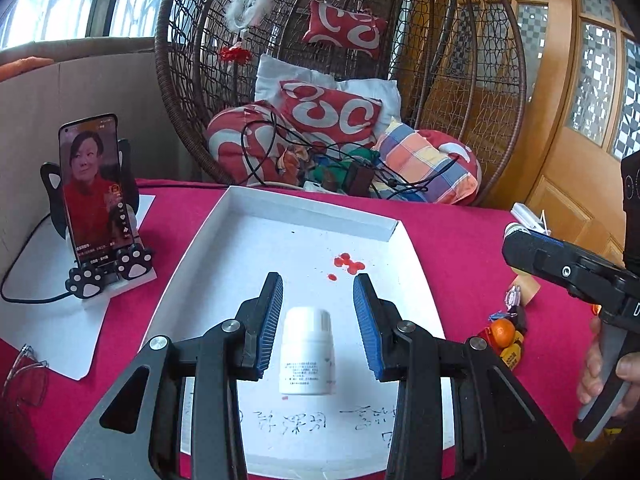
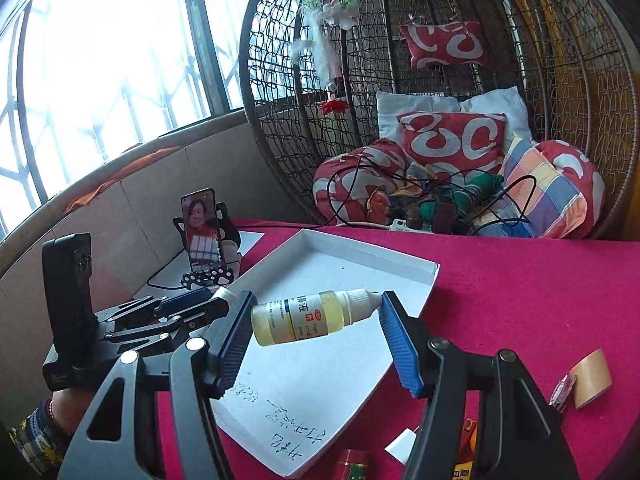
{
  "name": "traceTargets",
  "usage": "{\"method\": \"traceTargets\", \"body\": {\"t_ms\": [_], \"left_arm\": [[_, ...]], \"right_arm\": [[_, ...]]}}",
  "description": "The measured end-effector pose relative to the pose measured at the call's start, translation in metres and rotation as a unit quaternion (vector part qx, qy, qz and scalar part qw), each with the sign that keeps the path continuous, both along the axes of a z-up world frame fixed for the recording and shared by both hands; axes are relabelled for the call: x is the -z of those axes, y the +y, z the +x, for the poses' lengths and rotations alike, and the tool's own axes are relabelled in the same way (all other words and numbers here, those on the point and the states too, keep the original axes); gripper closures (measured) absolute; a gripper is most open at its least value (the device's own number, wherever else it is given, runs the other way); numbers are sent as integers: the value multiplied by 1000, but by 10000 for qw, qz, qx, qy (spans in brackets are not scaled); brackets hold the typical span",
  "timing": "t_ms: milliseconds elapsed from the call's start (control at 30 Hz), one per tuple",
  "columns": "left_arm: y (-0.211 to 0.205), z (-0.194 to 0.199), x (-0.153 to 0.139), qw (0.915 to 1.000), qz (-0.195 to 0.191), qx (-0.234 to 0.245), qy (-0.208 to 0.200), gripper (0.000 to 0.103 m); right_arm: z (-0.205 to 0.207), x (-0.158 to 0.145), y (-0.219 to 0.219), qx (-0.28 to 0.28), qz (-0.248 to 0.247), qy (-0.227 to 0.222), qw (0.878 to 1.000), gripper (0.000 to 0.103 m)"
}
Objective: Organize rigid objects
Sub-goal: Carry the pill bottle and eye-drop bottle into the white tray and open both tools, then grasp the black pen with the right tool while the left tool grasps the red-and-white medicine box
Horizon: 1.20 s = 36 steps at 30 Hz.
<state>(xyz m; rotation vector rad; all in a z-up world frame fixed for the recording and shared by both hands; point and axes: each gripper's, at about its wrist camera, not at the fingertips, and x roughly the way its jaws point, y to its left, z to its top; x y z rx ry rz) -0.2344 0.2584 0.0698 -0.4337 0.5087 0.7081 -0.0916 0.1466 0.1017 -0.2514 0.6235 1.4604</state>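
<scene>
Background items on and behind the table

A magenta tablecloth point(image 1: 460, 232) covers the table. A phone point(image 1: 94, 188) with a lit screen stands upright in a black paw-print stand point(image 1: 110, 270) at the left, on white paper point(image 1: 48, 320), with a black cable point(image 1: 20, 280) running from it. Behind the table is a wicker egg chair point(image 2: 560, 80) holding red-and-white cushions point(image 1: 330, 114), a plaid cushion point(image 1: 428, 164) and tangled black wires point(image 1: 280, 140). A tape roll point(image 2: 592, 378) lies at the right.
</scene>
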Motion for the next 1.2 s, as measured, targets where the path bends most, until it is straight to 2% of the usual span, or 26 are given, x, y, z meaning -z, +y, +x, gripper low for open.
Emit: {"method": "traceTargets", "body": {"t_ms": [133,333,367,400,467,500,533,567,633,700,733,900,1067,1200], "left_arm": [[17,8,14,9998,-189,-66,48,67],[38,15,34,9980,-540,-294,112,65],[38,14,35,9976,-580,-354,131,60],[39,13,37,9972,-610,-410,143,47],[39,10,38,9963,-589,-592,189,27],[38,6,38,9959,-560,-694,177,22],[38,2,38,9954,-562,-770,129,22],[38,-2,38,9947,-595,-832,72,22],[37,-11,37,9933,-678,-935,-55,20],[35,-18,37,9921,-722,-1017,-131,3],[32,-21,36,9917,-735,-1030,-207,0],[11,-34,27,9930,-670,-837,-491,0],[-22,-46,12,9954,-372,-364,-806,0],[-44,-52,8,9947,-301,20,-987,0]], "right_arm": [[-8,23,24,-111,-345,-283,9989,40],[-10,50,51,-128,-721,-159,9972,40],[-11,53,55,-142,-775,-152,9968,40],[-13,56,59,-158,-832,-170,9963,39],[-14,61,62,-155,-895,-200,9957,39],[-14,63,61,-157,-883,-164,9958,36],[-12,65,60,-103,-864,-143,9961,21],[-10,65,57,-26,-805,-127,9967,11],[-4,64,49,102,-683,-17,9976,2],[2,62,40,197,-563,183,9980,0],[5,60,34,235,-505,285,9980,0],[14,37,-4,390,-10,482,9981,0],[17,8,-55,363,552,245,9975,0],[15,5,-97,19,666,11,9978,0]]}}
